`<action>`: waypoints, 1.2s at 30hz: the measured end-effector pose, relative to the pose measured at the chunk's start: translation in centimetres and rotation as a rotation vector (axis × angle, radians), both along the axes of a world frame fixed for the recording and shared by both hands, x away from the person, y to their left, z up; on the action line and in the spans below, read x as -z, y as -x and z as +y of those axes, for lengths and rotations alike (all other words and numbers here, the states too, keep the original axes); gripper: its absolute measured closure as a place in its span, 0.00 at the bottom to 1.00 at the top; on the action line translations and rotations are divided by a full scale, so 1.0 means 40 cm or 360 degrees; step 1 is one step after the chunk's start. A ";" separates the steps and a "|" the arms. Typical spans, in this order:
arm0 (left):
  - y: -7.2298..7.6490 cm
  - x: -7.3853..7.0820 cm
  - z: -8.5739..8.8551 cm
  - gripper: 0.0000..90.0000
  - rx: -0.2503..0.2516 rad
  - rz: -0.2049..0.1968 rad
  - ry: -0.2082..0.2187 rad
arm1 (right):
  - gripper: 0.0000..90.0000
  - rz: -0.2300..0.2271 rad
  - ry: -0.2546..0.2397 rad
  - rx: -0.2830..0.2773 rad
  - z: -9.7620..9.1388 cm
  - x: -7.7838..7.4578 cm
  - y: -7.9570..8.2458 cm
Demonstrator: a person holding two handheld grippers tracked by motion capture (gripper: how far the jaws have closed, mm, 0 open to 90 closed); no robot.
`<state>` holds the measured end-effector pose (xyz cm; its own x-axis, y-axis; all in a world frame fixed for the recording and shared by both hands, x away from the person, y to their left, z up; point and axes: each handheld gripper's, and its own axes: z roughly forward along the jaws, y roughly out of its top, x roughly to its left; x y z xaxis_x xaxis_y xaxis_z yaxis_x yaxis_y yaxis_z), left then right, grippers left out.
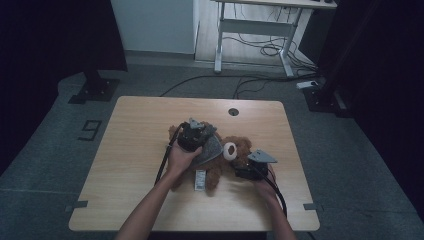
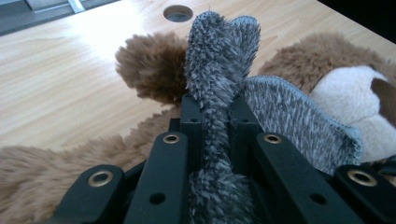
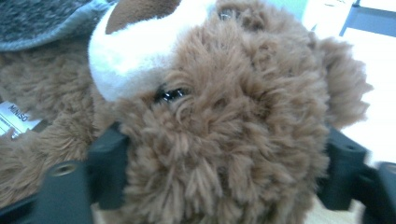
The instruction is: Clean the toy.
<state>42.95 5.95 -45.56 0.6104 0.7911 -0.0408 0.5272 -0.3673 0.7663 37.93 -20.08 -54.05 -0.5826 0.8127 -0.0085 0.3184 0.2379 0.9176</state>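
A brown teddy bear [image 1: 239, 146] lies on its back in the middle of the wooden table [image 1: 135, 130], its white muzzle [image 3: 135, 51] turned up. A grey fuzzy cloth [image 1: 212, 147] is draped over its body. My left gripper [image 1: 195, 132] hangs over the bear's far side, shut on a bunched fold of the grey cloth [image 2: 219, 60] that stands up between the jaws [image 2: 215, 109]. My right gripper [image 1: 248, 162] comes in from the near right. Its jaws stand wide on either side of the bear's head [image 3: 224, 140], with fur bulging against both [image 3: 222, 172].
A white label [image 1: 200, 180] sticks out from the bear toward the front edge. A round cable hole [image 1: 233, 111] sits near the table's far edge. Beyond the table are a desk frame [image 1: 250, 30] and floor cables [image 1: 260, 80].
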 end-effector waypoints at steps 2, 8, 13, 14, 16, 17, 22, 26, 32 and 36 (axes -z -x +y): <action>0.014 0.006 0.007 0.89 0.0013 -0.0002 0.0013 | 0.15 0.0035 -0.0011 0.0004 -0.001 -0.004 0.013; 0.061 0.039 0.039 0.89 0.0008 -0.0032 0.0158 | 0.10 0.0122 -0.0242 -0.0061 -0.043 -0.036 0.038; 0.107 0.059 0.042 0.89 0.0016 -0.0098 0.0189 | 0.04 0.0111 -0.0332 -0.0041 -0.046 -0.064 0.038; 0.113 0.062 0.044 0.89 0.0023 -0.0106 0.0183 | 0.01 0.0121 -0.0318 -0.0043 -0.039 -0.066 0.037; 0.124 0.070 0.049 0.89 0.0019 -0.0114 0.0211 | 0.00 0.0145 -0.0279 -0.0059 -0.026 -0.062 0.032; 0.128 0.074 0.050 0.90 0.0016 -0.0118 0.0223 | 0.00 0.0170 -0.0291 -0.0066 -0.024 -0.059 0.029; 0.145 0.083 0.047 0.90 -0.0003 -0.0159 0.0226 | 0.00 0.0254 -0.0344 -0.0145 -0.024 -0.046 0.014; 0.152 0.088 0.053 0.89 -0.0003 -0.0160 0.0256 | 0.06 0.0269 -0.0313 -0.0210 -0.014 -0.039 0.012; 0.157 0.080 0.065 0.89 0.0009 -0.0124 0.0323 | 0.37 0.0274 -0.0304 -0.0265 -0.039 -0.033 0.023; 0.169 0.062 0.077 0.88 0.0019 -0.0101 0.0381 | 0.42 0.0256 -0.0254 -0.0270 -0.047 -0.034 0.032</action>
<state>36.18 9.01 -48.05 0.6268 0.7562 -0.1876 0.4720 -0.1770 0.8637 36.66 -21.97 -52.68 -0.6941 0.6869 0.2156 0.4310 0.1566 0.8886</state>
